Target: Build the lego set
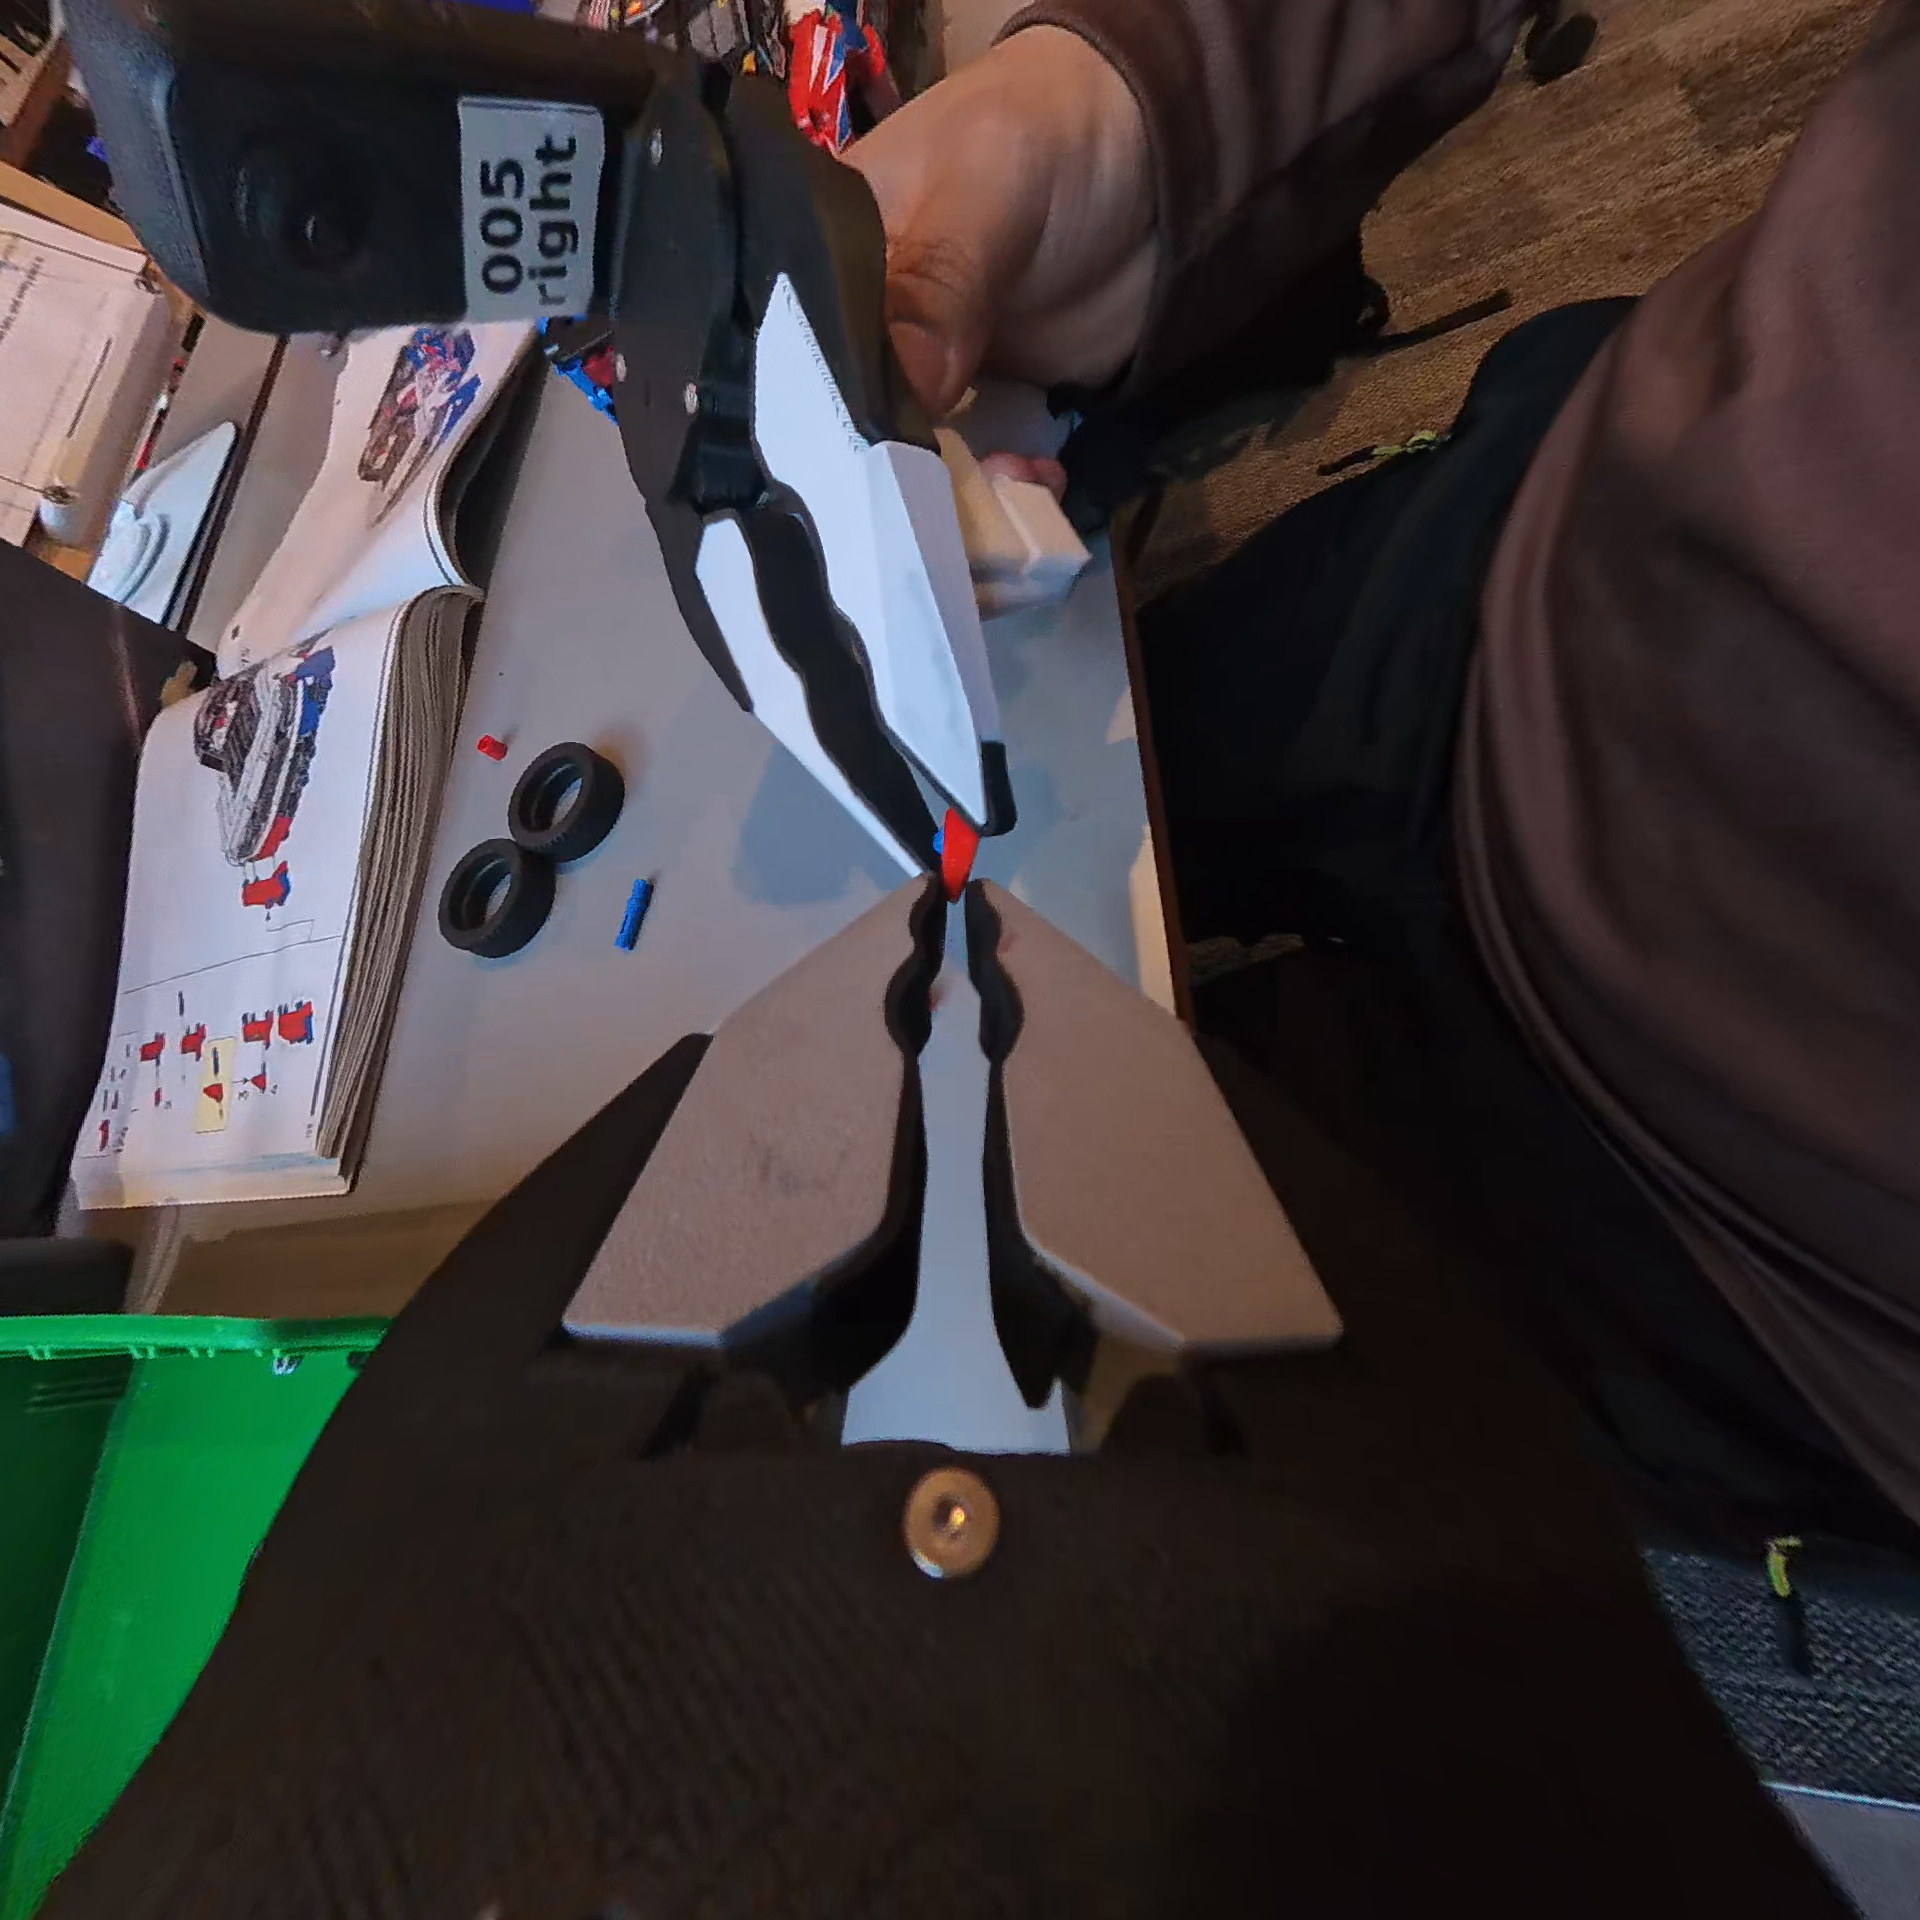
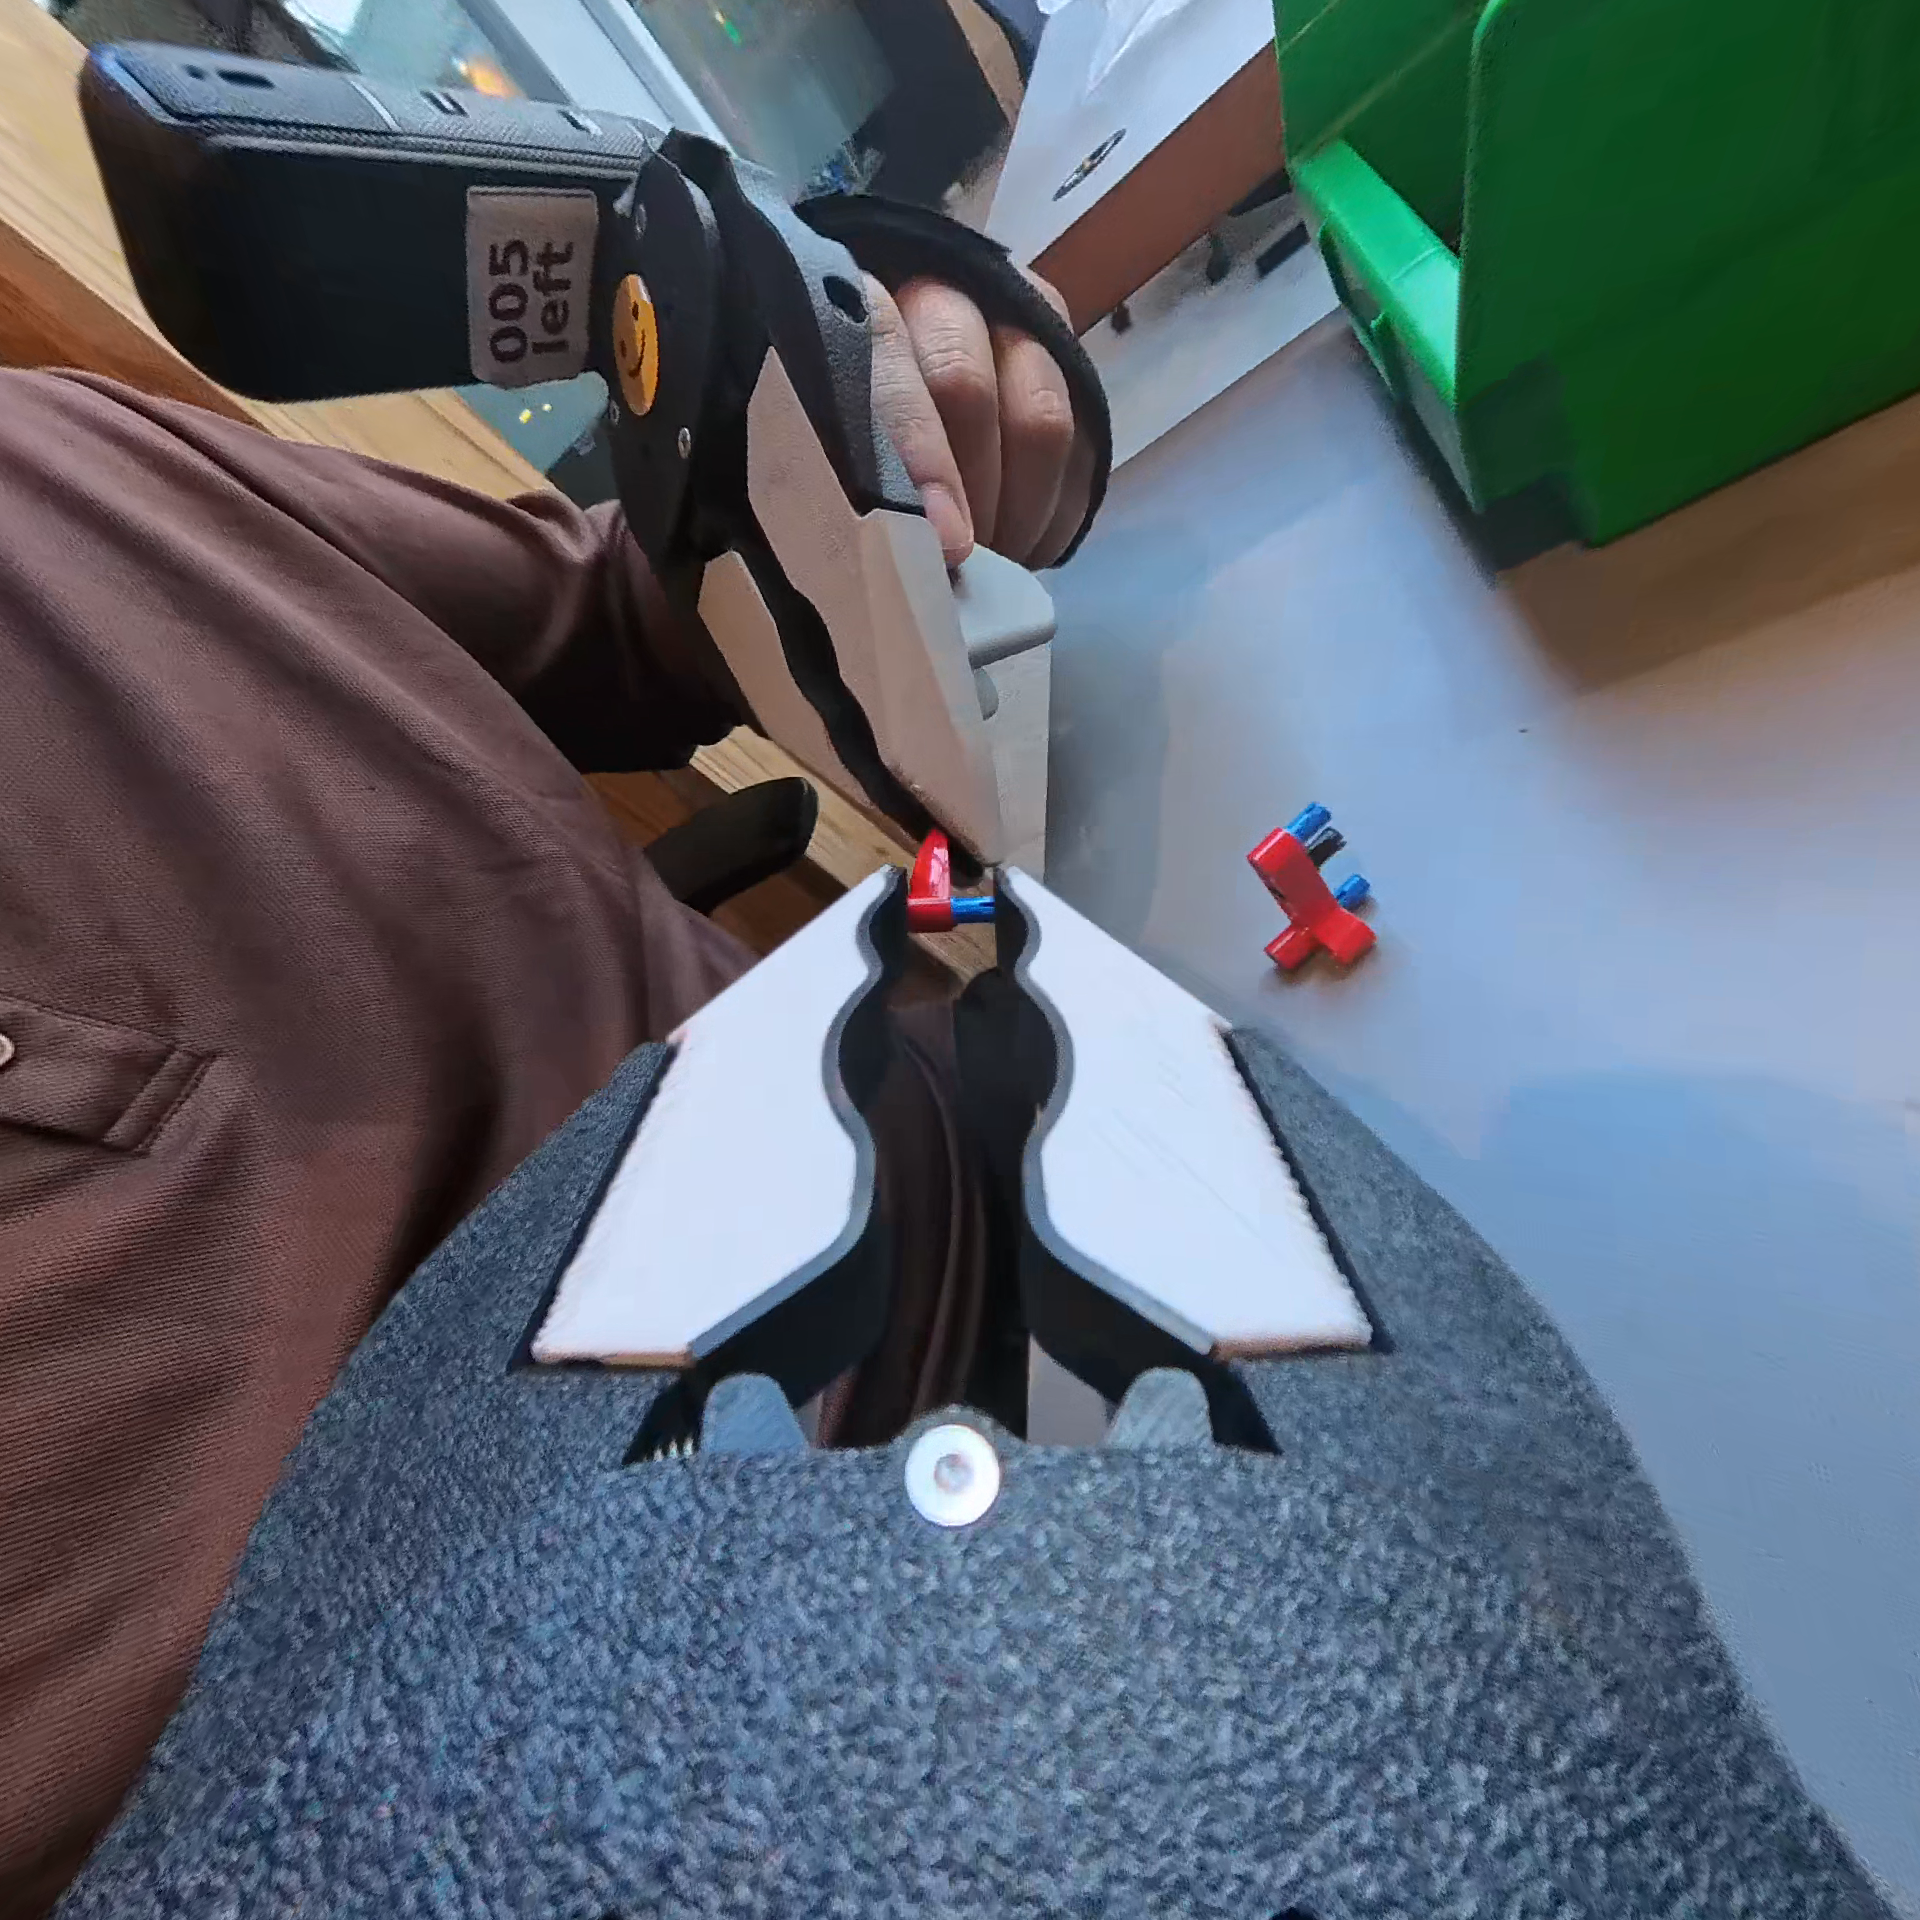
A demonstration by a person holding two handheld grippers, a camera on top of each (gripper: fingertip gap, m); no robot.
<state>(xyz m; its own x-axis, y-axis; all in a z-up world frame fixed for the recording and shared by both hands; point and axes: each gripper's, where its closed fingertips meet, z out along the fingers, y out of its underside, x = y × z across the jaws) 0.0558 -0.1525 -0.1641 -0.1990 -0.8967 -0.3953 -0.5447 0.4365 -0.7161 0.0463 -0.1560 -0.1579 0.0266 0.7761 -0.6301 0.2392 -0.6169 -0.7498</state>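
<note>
The landmark here is the small red angled piece (image 1: 957, 864), held in the air just off the near edge of the grey table (image 1: 665, 665), between the two gripper tips.

Going left to right in the left wrist view: the open instruction booklet (image 1: 249, 894) lies far left of the red piece, then two black tyres (image 1: 530, 847) touching each other, then a loose blue pin (image 1: 632, 912) lying on the table between the tyres and the red piece. The left gripper (image 1: 951, 896) comes up from below, its tips pinching the lower end of the red piece. The right gripper (image 1: 961, 831) comes down from above and meets the same piece tip to tip.

In the right wrist view the red piece (image 2: 930, 883) sits at the left fingertip, and a blue pin (image 2: 971, 911) sticks out of it sideways, its long axis running across the gap of the right gripper (image 2: 945, 883), which is pressed onto piece and pin end to end. The left gripper (image 2: 961, 847) grips the red piece from above. To the right, well apart, a red subassembly with blue pins (image 2: 1307, 902) lies on the table.

The next move likely turns on pushing along the pin's axis.
</note>
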